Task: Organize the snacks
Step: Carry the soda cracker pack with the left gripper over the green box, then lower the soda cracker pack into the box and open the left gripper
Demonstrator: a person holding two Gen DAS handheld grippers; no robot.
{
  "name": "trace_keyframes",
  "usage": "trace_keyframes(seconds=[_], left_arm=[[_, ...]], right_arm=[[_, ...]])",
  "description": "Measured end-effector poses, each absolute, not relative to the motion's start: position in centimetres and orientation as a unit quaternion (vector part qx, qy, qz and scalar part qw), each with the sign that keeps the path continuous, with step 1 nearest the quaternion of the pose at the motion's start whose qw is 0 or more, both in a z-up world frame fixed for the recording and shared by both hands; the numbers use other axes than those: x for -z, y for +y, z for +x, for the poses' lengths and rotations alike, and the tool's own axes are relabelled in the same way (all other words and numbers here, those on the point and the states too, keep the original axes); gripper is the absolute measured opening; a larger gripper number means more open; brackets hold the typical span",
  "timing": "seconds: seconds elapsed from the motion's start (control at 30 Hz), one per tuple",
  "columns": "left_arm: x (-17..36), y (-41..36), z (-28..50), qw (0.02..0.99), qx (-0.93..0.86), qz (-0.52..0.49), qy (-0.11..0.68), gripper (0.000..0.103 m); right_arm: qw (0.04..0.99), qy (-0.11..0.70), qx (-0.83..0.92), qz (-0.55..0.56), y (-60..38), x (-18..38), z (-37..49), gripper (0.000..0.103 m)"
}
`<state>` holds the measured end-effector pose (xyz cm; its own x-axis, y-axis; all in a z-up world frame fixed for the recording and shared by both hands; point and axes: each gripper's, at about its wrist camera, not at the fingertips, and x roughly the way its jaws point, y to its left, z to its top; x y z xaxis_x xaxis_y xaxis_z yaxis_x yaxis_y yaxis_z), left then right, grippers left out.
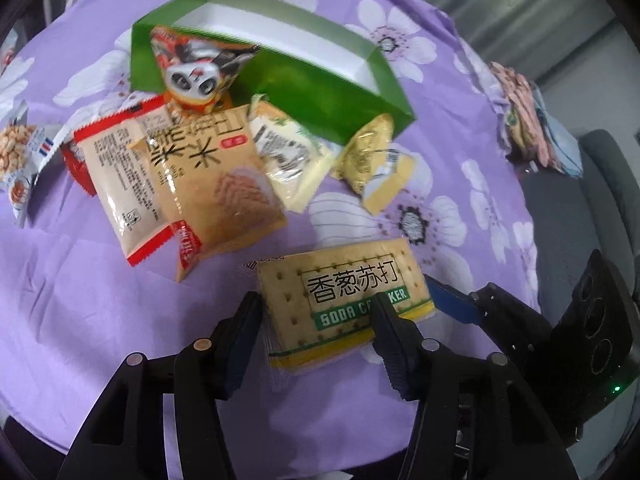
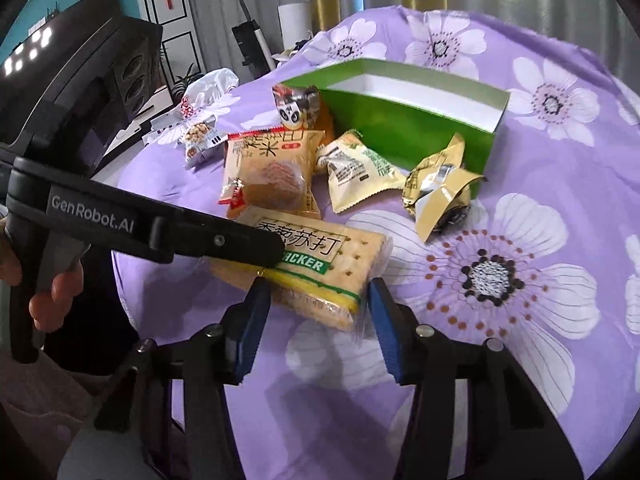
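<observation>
A soda cracker pack (image 1: 340, 292) lies nearest on the purple flowered cloth. My left gripper (image 1: 316, 320) is shut on it, one finger at its left edge and the other across its printed face. In the right wrist view the pack (image 2: 320, 264) has its near end between the blue pads of my right gripper (image 2: 318, 300), which press its two sides. One left gripper finger (image 2: 224, 240) lies over the pack's top. Behind stands an open green box (image 1: 280, 64), its inside white and bare where I can see it.
Loose snacks lie in front of the box: a panda-print packet (image 1: 196, 68), two tan cake packets (image 1: 200, 176), a pale yellow packet (image 1: 288, 156), a gold-wrapped one (image 1: 376, 160) and a nut packet (image 1: 20, 156) at far left. A hand (image 2: 48, 292) holds the left gripper's handle.
</observation>
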<state>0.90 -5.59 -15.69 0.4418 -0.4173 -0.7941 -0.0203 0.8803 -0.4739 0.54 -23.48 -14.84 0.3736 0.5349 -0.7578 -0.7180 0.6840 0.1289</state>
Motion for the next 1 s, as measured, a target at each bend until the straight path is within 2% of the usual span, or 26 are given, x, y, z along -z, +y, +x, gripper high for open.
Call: trace_keyframes(seconds=[0.27,0.6,0.8,1.0], left_arm=[[11.3,-5.9,1.7,0.852,0.139,-0.184,0.470,0.056],[6.2,-3.7,8.6,0.884,0.136,-0.155,0.420,0.056],[6.1,-1.8,13.3,0.885,0.130,-0.149,0.421,0.056],[8.1,-1.1,16.7,0.878,0.120,-0.146,0.440,0.056]], right_arm=[[0.848,0.367,-0.362,-0.125,-23.7,10.8,0.3,0.051],[0.876,0.299,-0.354,-0.130,-21.2,6.7,6.5,0.051],[0.881,0.287,-0.353,-0.127,-19.2,6.0,11.3,0.051],[0.876,0.309,-0.350,-0.121,-17.9,7.8,15.2,0.051]])
